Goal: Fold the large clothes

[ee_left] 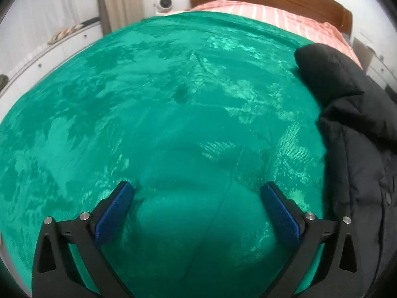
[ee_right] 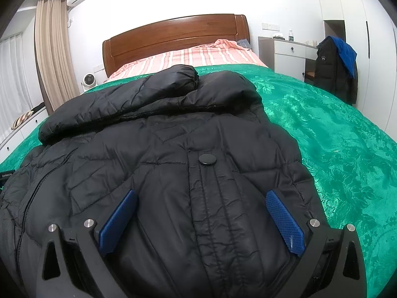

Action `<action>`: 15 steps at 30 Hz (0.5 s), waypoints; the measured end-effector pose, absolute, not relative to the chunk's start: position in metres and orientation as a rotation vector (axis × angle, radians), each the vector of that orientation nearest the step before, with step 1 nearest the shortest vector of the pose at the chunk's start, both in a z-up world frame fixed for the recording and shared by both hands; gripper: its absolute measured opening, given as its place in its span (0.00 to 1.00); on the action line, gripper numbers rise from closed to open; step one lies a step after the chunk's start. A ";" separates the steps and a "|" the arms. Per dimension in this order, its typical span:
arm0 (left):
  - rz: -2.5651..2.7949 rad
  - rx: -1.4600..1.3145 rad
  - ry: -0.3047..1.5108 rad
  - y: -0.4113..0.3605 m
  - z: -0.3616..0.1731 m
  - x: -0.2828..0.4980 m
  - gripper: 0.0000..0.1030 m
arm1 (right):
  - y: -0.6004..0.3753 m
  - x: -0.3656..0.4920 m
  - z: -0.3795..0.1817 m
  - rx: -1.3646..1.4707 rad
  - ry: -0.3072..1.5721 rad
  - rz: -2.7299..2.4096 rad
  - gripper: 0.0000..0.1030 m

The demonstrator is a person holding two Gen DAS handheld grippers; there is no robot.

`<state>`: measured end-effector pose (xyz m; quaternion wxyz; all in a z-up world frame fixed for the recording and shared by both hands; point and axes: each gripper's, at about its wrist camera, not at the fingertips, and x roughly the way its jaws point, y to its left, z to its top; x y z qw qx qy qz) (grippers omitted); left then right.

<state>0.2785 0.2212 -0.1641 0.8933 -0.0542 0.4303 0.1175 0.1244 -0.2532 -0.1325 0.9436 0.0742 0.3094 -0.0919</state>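
Note:
A black puffer jacket (ee_right: 173, 164) lies spread on the green bedspread (ee_right: 335, 136), front up, with a round black snap button (ee_right: 206, 160) on its placket and the hood toward the headboard. My right gripper (ee_right: 201, 198) is open, its blue pads (ee_right: 285, 223) straddling the jacket's placket low over the fabric. My left gripper (ee_left: 197, 191) is open and empty over bare green bedspread (ee_left: 148, 99). The jacket shows at the right edge of the left wrist view (ee_left: 354, 124).
A wooden headboard (ee_right: 173, 37) and pink striped sheet (ee_right: 198, 57) lie at the far end. A small white fan (ee_right: 87, 80) stands left of the bed. A white cabinet (ee_right: 290, 54) and a hanging dark coat (ee_right: 335, 69) stand at the right.

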 end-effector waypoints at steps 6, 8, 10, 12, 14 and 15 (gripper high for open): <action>0.233 -0.133 0.885 0.224 -0.162 0.277 1.00 | -0.253 0.125 -0.132 0.150 0.640 -0.188 1.00; 0.237 -0.126 0.885 0.224 -0.162 0.278 1.00 | -0.253 0.125 -0.132 0.149 0.646 -0.188 1.00; 0.236 -0.126 0.885 0.226 -0.162 0.280 1.00 | -0.253 0.125 -0.132 0.149 0.648 -0.187 1.00; 0.236 -0.127 0.885 0.226 -0.162 0.279 1.00 | -0.253 0.124 -0.131 0.151 0.648 -0.184 1.00; 0.237 -0.126 0.885 0.225 -0.162 0.278 1.00 | -0.253 0.124 -0.131 0.150 0.648 -0.184 1.00; 0.237 -0.127 0.885 0.225 -0.162 0.277 1.00 | -0.253 0.124 -0.131 0.150 0.648 -0.184 1.00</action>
